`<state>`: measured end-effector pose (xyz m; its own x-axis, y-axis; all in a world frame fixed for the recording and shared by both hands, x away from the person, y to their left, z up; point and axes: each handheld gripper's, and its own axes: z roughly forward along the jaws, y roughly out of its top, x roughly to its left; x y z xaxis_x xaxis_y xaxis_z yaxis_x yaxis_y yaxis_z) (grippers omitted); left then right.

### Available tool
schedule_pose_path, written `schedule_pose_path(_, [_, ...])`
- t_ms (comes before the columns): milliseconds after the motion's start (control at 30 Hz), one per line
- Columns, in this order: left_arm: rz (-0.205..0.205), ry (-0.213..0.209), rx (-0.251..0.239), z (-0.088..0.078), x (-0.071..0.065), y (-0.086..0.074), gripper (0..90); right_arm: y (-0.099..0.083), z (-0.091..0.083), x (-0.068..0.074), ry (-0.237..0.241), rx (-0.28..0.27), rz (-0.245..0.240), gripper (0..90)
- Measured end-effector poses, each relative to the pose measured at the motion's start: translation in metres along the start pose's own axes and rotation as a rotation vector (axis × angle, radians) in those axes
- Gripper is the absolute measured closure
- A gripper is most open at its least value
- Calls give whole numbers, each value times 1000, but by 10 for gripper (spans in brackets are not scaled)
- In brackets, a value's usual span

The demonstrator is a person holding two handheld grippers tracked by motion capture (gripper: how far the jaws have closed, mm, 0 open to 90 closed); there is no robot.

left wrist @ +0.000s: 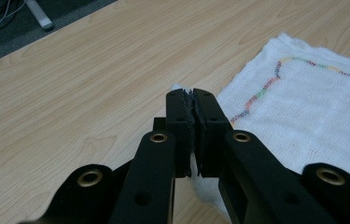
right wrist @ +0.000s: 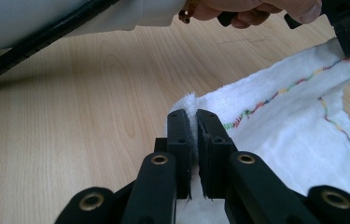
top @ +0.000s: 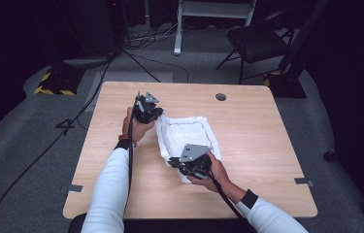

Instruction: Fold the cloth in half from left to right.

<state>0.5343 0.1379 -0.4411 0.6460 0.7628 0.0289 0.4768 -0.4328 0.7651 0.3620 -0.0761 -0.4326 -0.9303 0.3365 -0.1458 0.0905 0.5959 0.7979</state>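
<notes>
Left gripper (left wrist: 192, 100) pinches one corner of the towel (top: 187, 133); right gripper (right wrist: 192, 116) pinches another. Towel lies partly on the table (top: 252, 145).

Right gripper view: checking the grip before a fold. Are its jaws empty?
No, the right gripper is shut on an edge of the white towel.

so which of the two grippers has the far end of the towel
The left gripper: it pinches the white towel at the edge farther up the table, while the right gripper grips the near edge.
</notes>
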Motion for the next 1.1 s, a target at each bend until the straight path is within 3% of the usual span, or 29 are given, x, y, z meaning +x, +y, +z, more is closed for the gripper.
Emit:
schedule_pose_path(533, [74,-48,9,33,-41,37,859,-36,-49,-17,-72,-11,73,849])
schedule_pose_path(1100, [118,-92,13,69,-74,56,858,-70,-75,-27,-113,21,130,848])
